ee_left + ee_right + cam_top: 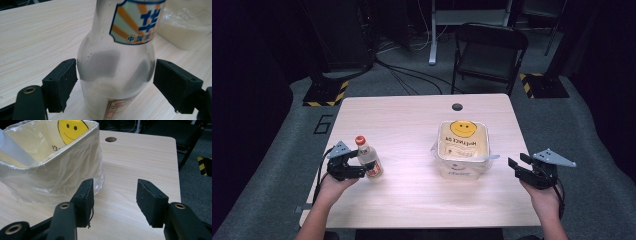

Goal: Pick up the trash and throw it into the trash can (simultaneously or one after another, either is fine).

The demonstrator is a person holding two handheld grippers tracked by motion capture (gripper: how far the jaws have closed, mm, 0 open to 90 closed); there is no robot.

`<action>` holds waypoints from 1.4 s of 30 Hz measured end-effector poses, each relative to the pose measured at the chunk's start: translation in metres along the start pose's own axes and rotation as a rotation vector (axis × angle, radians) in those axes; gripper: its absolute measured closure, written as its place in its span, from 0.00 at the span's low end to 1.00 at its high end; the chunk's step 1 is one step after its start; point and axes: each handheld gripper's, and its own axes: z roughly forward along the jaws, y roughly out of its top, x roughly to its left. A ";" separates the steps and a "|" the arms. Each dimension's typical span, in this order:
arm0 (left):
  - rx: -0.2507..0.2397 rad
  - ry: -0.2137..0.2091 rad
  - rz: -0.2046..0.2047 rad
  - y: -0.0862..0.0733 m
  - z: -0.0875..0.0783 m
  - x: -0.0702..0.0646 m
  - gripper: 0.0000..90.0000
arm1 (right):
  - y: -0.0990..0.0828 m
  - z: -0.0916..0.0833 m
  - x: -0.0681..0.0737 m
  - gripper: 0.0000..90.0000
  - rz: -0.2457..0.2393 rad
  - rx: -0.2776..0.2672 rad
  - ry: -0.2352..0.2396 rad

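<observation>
High view: left gripper (360, 169) straddles bottle (367, 158); right gripper (515, 166) spread.

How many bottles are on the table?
1. The bottle stands on the table's left side, between the open jaws of the left gripper. The lined bin might hide something inside.

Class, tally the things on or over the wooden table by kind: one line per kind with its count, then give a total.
Bottles: 1, the glass bottle with a red cap.
Bins: 1, the bag-lined bin with a smiley face.
Claws: 2, the left claw around the bottle and the right claw, open.
Total: 4
</observation>
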 end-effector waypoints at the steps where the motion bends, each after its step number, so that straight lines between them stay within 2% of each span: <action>1: -0.002 0.007 0.001 -0.001 0.001 0.000 0.22 | 0.000 0.000 0.000 0.53 0.000 0.002 -0.001; 5: -0.001 0.025 0.018 -0.004 0.005 -0.001 0.23 | -0.001 0.001 0.000 0.53 0.003 0.005 0.001; 7: -0.002 0.018 0.019 -0.005 0.006 -0.001 0.23 | -0.001 0.001 0.000 0.53 0.001 0.005 0.000; 13: -0.002 0.034 0.031 -0.007 0.011 -0.002 0.24 | -0.002 0.002 0.000 0.53 -0.002 0.007 0.003; 15: -0.016 0.040 0.030 -0.007 0.013 -0.002 0.25 | -0.002 0.002 0.000 0.53 -0.002 0.008 0.002; 22: -0.005 0.034 0.046 -0.007 0.017 -0.003 0.28 | -0.002 0.002 0.001 0.53 0.000 0.010 0.006; 33: -0.023 0.037 0.058 -0.009 0.018 -0.004 0.31 | -0.004 0.004 0.001 0.53 0.001 0.018 0.009; 42: 0.001 0.014 0.090 -0.006 0.018 -0.009 0.31 | -0.006 0.006 0.001 0.53 0.004 0.023 0.011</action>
